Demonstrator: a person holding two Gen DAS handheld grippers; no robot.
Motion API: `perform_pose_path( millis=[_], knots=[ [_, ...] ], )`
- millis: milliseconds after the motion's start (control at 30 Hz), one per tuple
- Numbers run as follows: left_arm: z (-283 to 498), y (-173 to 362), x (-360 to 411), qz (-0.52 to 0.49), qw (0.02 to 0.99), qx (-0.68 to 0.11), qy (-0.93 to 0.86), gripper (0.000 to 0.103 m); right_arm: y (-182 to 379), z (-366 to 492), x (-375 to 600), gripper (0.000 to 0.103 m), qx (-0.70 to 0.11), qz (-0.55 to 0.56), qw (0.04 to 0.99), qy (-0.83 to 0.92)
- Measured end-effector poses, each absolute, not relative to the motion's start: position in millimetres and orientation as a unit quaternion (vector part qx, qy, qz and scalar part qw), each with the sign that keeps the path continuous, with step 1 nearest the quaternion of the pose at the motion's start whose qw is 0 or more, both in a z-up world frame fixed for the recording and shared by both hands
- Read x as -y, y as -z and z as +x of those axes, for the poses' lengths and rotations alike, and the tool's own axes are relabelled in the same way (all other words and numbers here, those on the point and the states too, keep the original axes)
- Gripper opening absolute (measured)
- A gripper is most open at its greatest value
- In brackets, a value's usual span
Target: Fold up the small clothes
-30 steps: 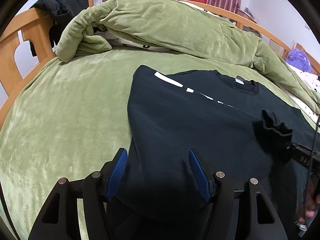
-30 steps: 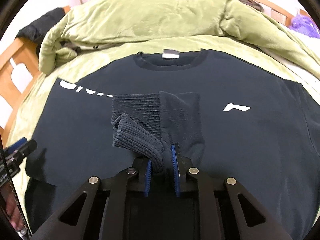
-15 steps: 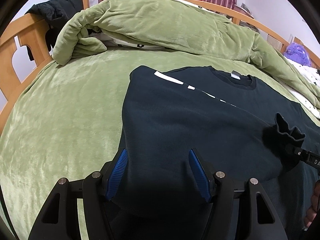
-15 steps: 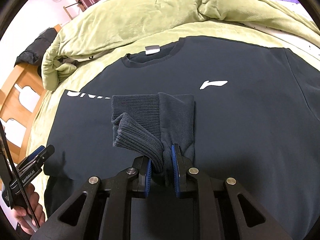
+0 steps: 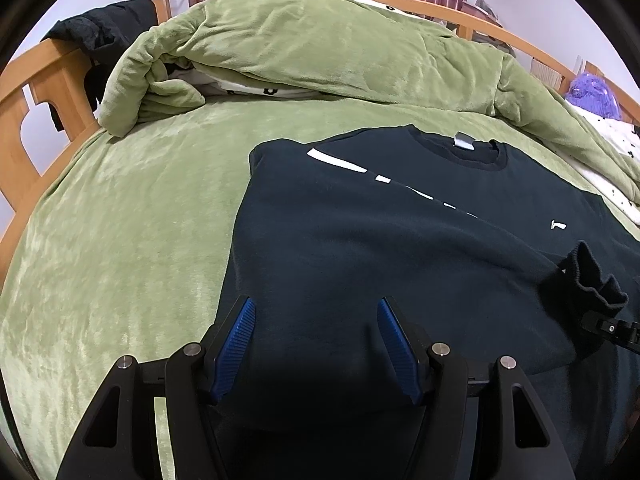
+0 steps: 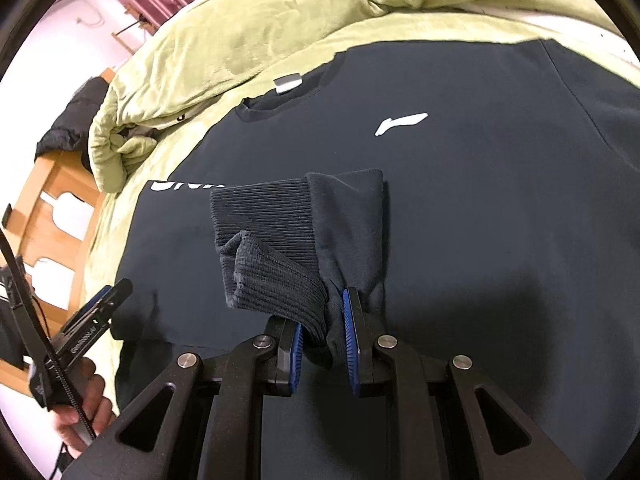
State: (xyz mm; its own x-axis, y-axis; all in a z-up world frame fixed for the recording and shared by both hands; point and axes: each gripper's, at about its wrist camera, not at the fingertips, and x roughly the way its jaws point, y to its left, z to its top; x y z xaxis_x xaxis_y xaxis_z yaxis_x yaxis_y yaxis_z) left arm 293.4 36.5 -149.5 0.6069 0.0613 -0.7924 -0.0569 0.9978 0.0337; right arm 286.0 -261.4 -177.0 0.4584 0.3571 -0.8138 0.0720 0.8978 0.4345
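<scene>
A dark navy sweatshirt (image 5: 380,248) (image 6: 460,208) lies flat on the green bed, collar towards the heaped duvet, with a white logo (image 6: 400,124) on the chest. Its left sleeve is folded across the body. My right gripper (image 6: 322,312) is shut on the ribbed sleeve cuff (image 6: 272,240), which it holds bunched a little above the chest. In the left wrist view this cuff (image 5: 588,280) and the right gripper (image 5: 600,322) show at the right edge. My left gripper (image 5: 316,312) stands open over the sweatshirt's folded left side; dark fabric lies under the blue pads (image 5: 240,332).
A crumpled green duvet (image 5: 320,48) is piled along the back of the bed. A wooden bed frame (image 5: 24,92) with a black jacket (image 5: 104,28) bounds the left side. A purple plush (image 5: 592,92) lies far right. A hand (image 6: 80,412) holds the left gripper (image 6: 100,312).
My right gripper has carried the sleeve cuff to the right across the sweatshirt and has rolled. The left gripper has stayed put, still open.
</scene>
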Motion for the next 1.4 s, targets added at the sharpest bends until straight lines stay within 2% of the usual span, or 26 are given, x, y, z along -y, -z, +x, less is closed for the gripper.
perform_pose_path(
  millis=[433, 800, 1267, 1333, 1367, 1400],
  knots=[
    [299.7, 159.2, -26.2, 0.027, 0.891, -0.452, -0.042, 0.062, 188.7, 279.1, 280.0, 0.018, -0.514, 0.278, 0.806, -0.090],
    [302.4, 166.6, -20.1, 0.044, 0.888, -0.454, -0.051, 0.063, 187.2, 275.2, 287.7, 0.018, -0.510, 0.277, 0.809, -0.088],
    [301.8, 160.2, -21.7, 0.025, 0.892, -0.448, -0.050, 0.063, 167.5, 271.1, 287.1, 0.017, -0.474, 0.167, 0.864, -0.037],
    [301.5, 157.8, -21.7, 0.022, 0.894, -0.445, -0.048, 0.063, 161.0, 270.1, 288.3, 0.015, -0.462, 0.144, 0.875, -0.023],
    [301.0, 156.4, -21.5, 0.021, 0.895, -0.444, -0.047, 0.063, 156.0, 269.5, 289.5, 0.008, -0.453, 0.124, 0.883, -0.009],
    [300.8, 154.9, -21.4, 0.020, 0.895, -0.443, -0.046, 0.063, 151.3, 269.6, 290.6, 0.008, -0.443, 0.104, 0.891, 0.005]
  ],
)
